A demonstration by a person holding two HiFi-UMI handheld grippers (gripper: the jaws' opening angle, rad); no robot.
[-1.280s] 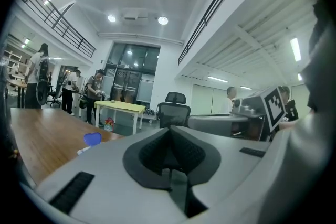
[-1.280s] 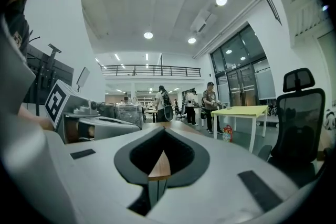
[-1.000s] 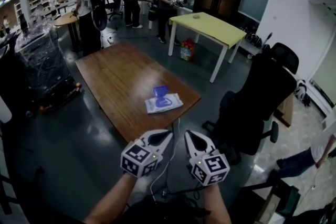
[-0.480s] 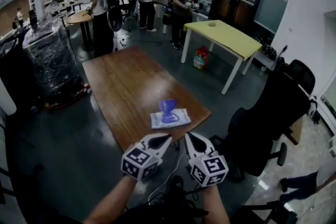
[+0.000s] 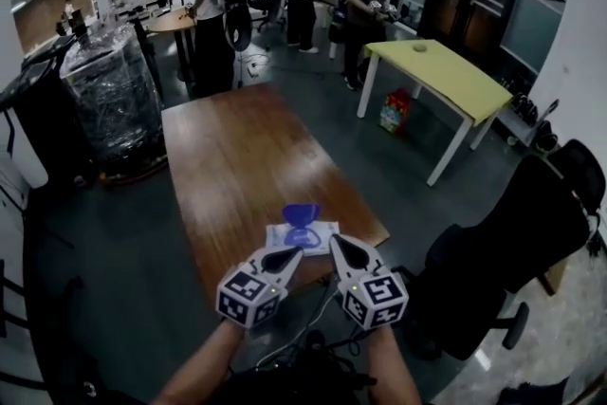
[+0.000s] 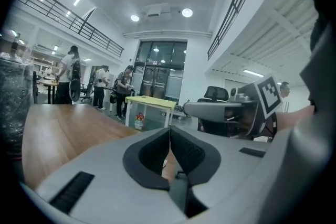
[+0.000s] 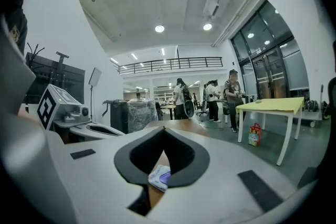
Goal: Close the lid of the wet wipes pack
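Head view: the wet wipes pack (image 5: 305, 239) lies on the wooden table (image 5: 237, 156) by its near edge, its blue lid (image 5: 301, 214) standing open; the left gripper (image 5: 290, 256) and right gripper (image 5: 338, 248) hover side by side, tips just short of the pack's near corners; a black chair (image 5: 512, 242) stands right of the fingers, a wrapped cart (image 5: 119, 100) far left, a yellow table (image 5: 446, 76) well beyond. Left gripper view: jaws pressed together, gripping nothing; the right gripper is close beside it. Right gripper view: jaw tips meet; the pack shows through the gap beneath them, ungripped, just ahead.
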